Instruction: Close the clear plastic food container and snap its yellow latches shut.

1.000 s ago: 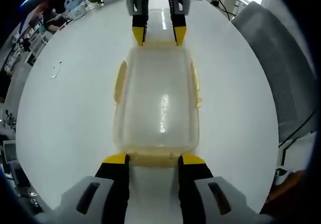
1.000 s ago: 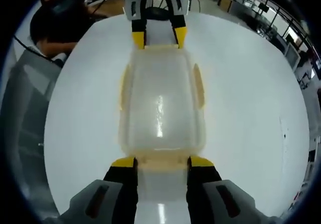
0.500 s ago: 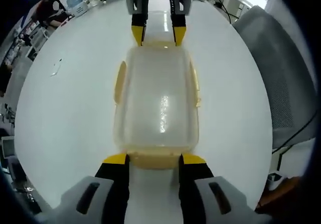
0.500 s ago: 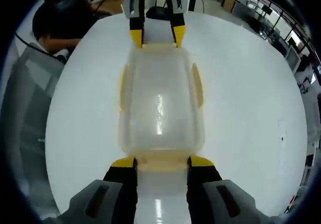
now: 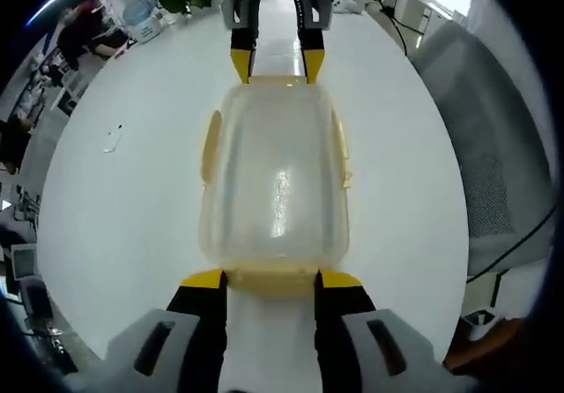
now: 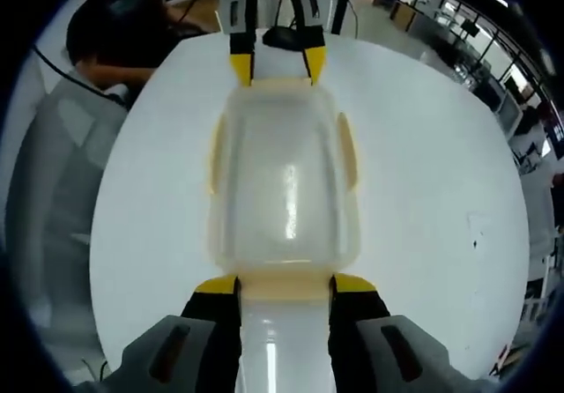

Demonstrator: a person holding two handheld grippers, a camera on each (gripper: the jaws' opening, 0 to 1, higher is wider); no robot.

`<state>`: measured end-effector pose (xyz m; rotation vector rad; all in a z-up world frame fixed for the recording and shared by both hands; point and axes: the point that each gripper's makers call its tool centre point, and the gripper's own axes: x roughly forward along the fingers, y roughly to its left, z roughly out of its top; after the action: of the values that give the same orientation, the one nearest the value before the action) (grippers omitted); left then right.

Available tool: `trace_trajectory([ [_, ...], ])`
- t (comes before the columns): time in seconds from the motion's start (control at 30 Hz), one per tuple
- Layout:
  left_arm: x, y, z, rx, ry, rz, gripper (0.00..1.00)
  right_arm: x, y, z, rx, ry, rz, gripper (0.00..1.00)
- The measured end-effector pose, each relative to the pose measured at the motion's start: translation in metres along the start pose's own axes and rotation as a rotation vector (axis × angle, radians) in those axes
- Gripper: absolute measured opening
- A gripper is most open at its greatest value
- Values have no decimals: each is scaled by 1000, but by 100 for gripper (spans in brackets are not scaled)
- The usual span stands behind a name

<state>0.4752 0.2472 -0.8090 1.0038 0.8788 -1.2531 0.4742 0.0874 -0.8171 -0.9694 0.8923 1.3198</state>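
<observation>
In the left gripper view, the left tool (image 5: 262, 278) stood at the near short end of the clear rectangular plastic food container (image 5: 275, 177), jaws spread, their yellow tips flanking the yellow end latch (image 5: 269, 278). The container rested near the middle of the round white desk (image 5: 123, 217). Its lid appeared seated on the body, so closing was judged done. The yellow side latches (image 5: 211, 142) still angled outward from the long walls and were judged unsnapped. Whether the end latches had locked could not be determined.

At the far short end, the right tool (image 5: 276, 63) was likewise spread, its tips at the opposite end latch. The right gripper view showed the same arrangement in reverse: right tool (image 6: 282, 285) near, left tool (image 6: 276, 65) far.

Remaining work, as judged: press down the two side latches and confirm both end latches.

Bare desk surface lay on both long sides of the container, giving open room for approach. Beyond the desk edge stood a grey mesh office chair (image 5: 498, 146), and a seated person (image 6: 115, 32) was near the edge.
</observation>
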Motion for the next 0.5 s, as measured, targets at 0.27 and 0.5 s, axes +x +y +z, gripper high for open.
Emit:
trace_trajectory([
  [0.27,-7,-2,13,1,0,16,38,-15,1,-4,-8,5,-14,36],
  [0.5,-18,-3,23,3,-2,29,38,-26,2,-8,-14,1,-22,36],
])
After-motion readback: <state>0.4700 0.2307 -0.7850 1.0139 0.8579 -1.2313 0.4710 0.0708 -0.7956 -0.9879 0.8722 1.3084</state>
